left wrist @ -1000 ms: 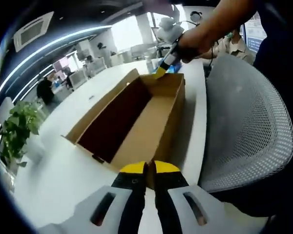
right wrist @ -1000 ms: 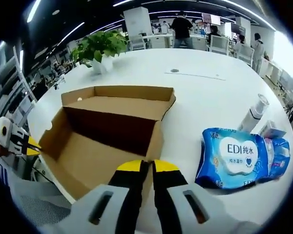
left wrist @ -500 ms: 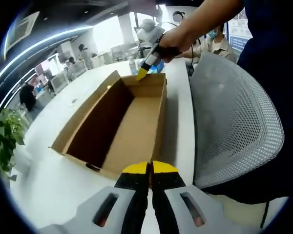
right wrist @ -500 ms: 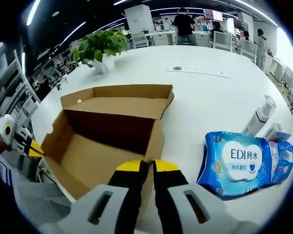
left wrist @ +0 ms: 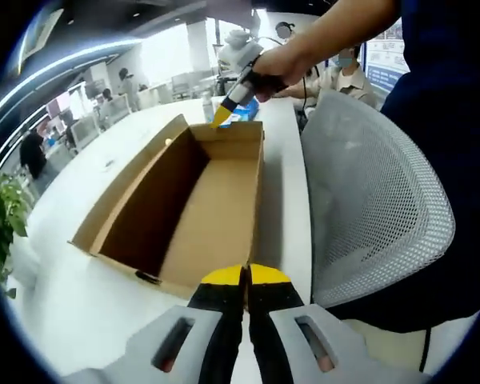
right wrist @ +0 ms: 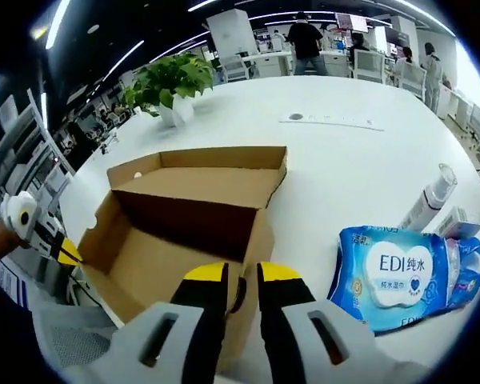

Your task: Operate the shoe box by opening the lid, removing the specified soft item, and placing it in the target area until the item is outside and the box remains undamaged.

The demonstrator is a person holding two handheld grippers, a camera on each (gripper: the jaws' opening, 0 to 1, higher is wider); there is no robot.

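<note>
An open cardboard shoe box [left wrist: 212, 212] lies on the white table [left wrist: 80, 296], its inside bare and its lid [right wrist: 204, 182] folded back. My left gripper [left wrist: 245, 276] is shut, its tips at the box's near end wall; it also comes in at the left of the right gripper view, the left gripper [right wrist: 66, 254] beside the box's far end. My right gripper [right wrist: 242, 276] stands slightly open over the other end wall; in the left gripper view a hand holds the right gripper [left wrist: 222, 118] at the far corner. A blue soft wipes pack [right wrist: 396, 276] lies on the table outside the box.
A grey mesh chair [left wrist: 376, 200] stands close along the table's edge. A white bottle [right wrist: 430, 194] and a small pack stand by the wipes. A potted plant [right wrist: 170, 80] and a paper sheet [right wrist: 332, 120] lie farther off. People sit at desks behind.
My right gripper's jaws have parted a little; they were shut before. The left gripper view has swung slightly, and the box and wipes pack lie where they were.
</note>
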